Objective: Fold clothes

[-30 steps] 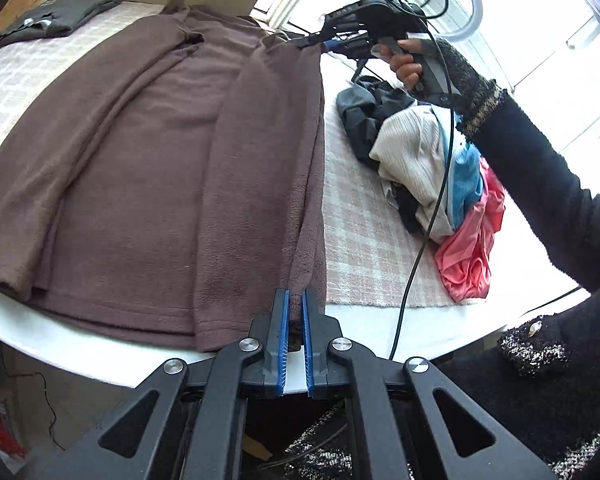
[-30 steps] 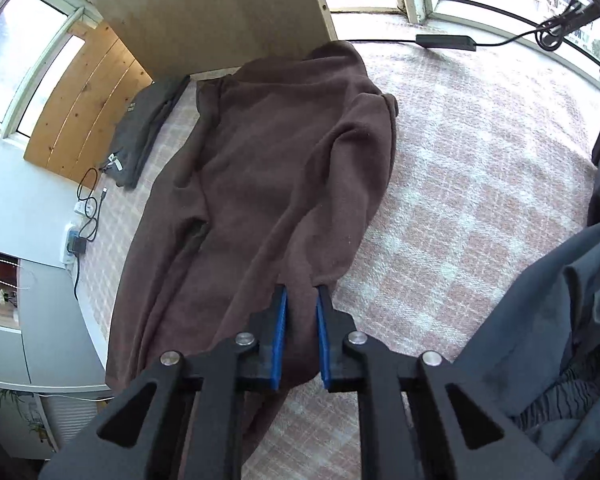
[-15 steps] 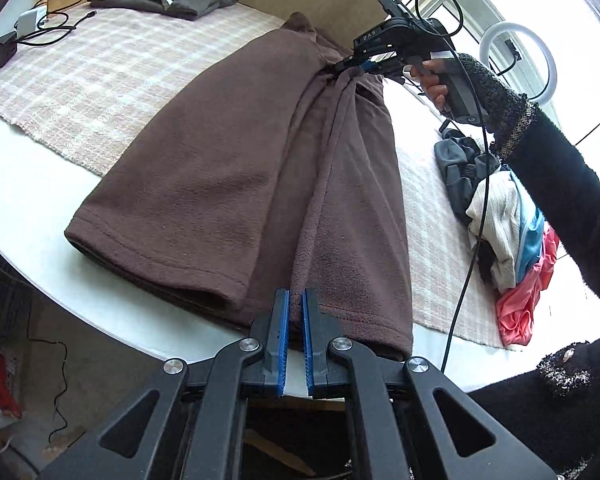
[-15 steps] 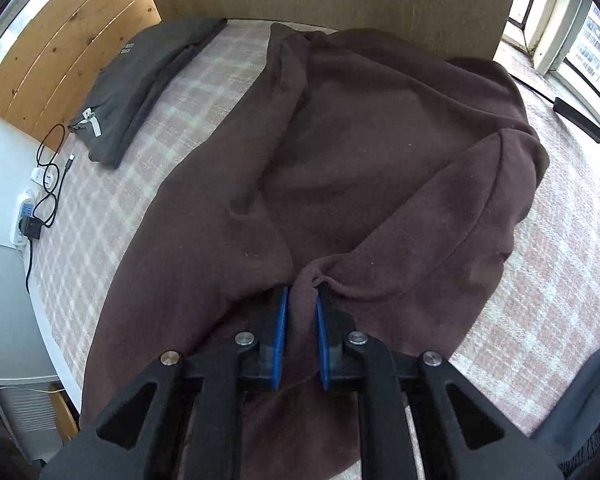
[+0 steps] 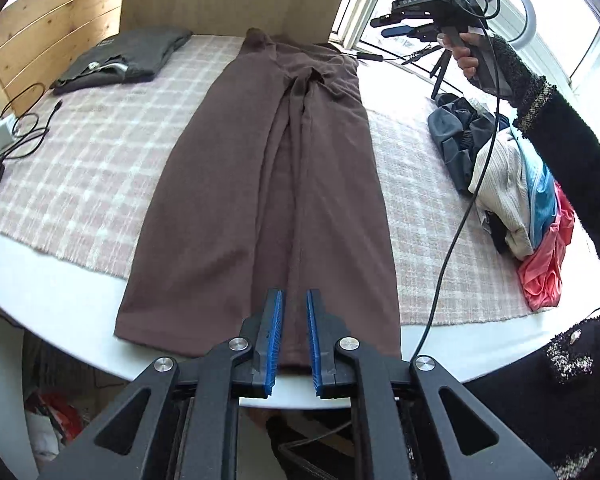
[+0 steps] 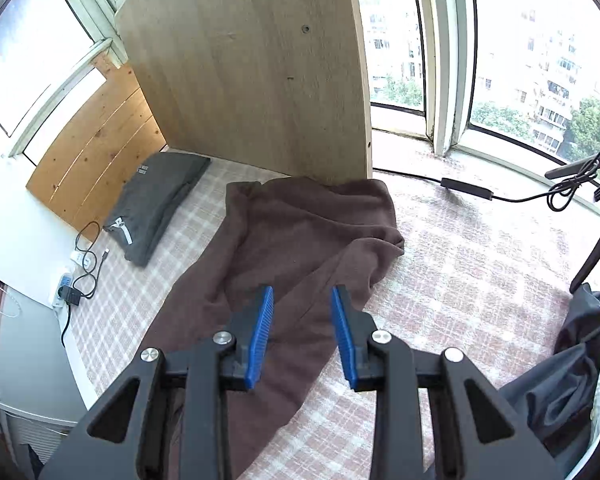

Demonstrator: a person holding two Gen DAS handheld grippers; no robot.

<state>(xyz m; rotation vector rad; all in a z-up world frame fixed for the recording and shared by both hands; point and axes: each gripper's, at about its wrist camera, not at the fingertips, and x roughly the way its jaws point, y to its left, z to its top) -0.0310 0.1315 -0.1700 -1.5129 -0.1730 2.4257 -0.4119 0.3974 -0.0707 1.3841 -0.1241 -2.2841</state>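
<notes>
The brown garment [image 5: 268, 184] is laid lengthwise at frame centre on the bench [image 5: 60, 292], both sides folded inward; the left gripper [image 5: 293, 340] and right gripper [image 6: 302, 336] are opening, nothing held, so the fold is left resting.

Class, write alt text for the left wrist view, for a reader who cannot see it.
A brown garment, folded lengthwise into a long strip, lies on a checked cloth; the left claw is opening just above its near hem, nothing pinched. To the right a hand lifts the right claw above a clothes pile; a folded grey garment lies far left.
</notes>
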